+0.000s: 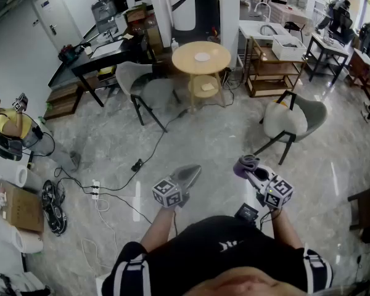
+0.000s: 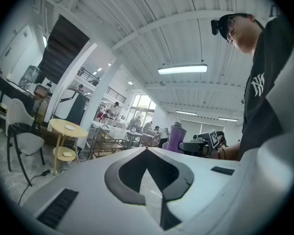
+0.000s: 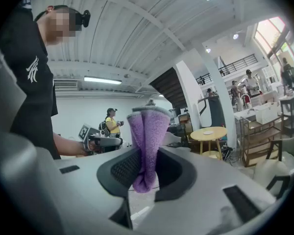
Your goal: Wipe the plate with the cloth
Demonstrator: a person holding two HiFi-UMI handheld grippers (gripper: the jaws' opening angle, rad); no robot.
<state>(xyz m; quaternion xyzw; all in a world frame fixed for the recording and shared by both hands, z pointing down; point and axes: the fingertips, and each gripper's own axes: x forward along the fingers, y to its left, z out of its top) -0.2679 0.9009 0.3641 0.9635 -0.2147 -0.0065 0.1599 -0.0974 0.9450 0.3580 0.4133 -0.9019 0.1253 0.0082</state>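
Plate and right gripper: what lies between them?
In the head view, only bare floor separates the right gripper, shut on the cloth, from the table bearing the plate.

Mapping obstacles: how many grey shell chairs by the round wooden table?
2: one grey shell chair left of the round wooden table, one right of it, nearer the person. Others may sit hidden farther back.

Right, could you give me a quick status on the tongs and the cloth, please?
Left tongs shut, empty. Right tongs shut on purple cloth. Plate far ahead on round table, untouched. Grey chair stands left of that table.
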